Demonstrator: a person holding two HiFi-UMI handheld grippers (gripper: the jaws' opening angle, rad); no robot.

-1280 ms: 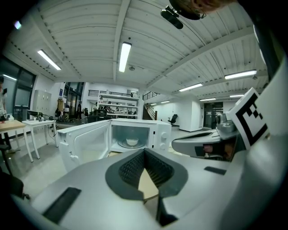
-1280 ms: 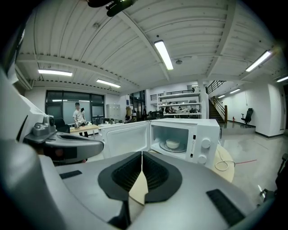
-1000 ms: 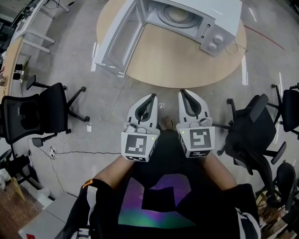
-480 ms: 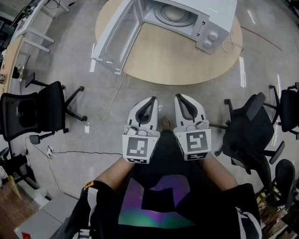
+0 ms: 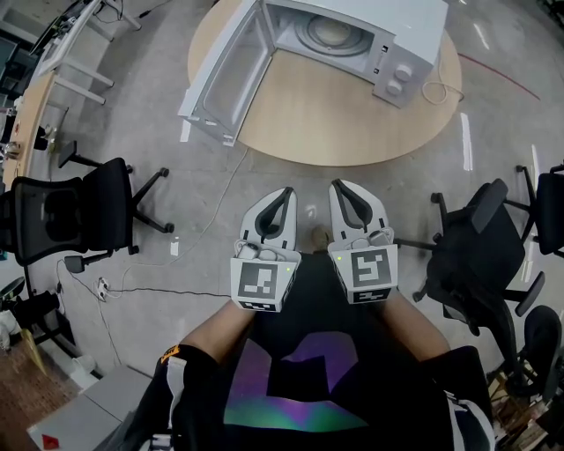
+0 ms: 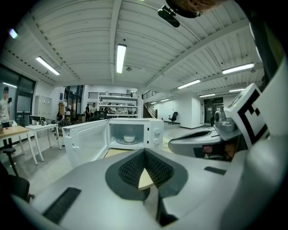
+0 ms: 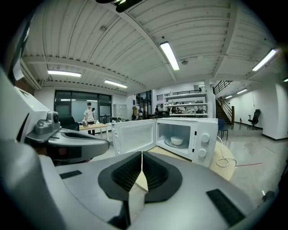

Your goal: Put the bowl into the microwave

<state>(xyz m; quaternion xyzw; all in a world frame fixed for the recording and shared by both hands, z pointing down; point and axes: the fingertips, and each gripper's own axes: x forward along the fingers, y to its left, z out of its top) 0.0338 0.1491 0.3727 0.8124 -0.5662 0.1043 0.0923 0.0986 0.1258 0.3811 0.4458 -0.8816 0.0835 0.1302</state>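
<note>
Bowl (image 7: 177, 140) sits on the turntable inside the microwave (image 5: 388, 26), whose door (image 5: 225, 75) is swung wide. I hold left gripper (image 5: 286, 191) and right gripper (image 5: 340, 185) side by side, well back from the round table (image 5: 335, 123). Both are clenched on nothing.

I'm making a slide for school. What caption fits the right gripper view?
The shut, empty right gripper points at a white microwave whose door hangs open, a white bowl sitting inside.

Head view steeply down; gripper views level, forward; all share microwave (image 5: 392, 18) (far off).
</note>
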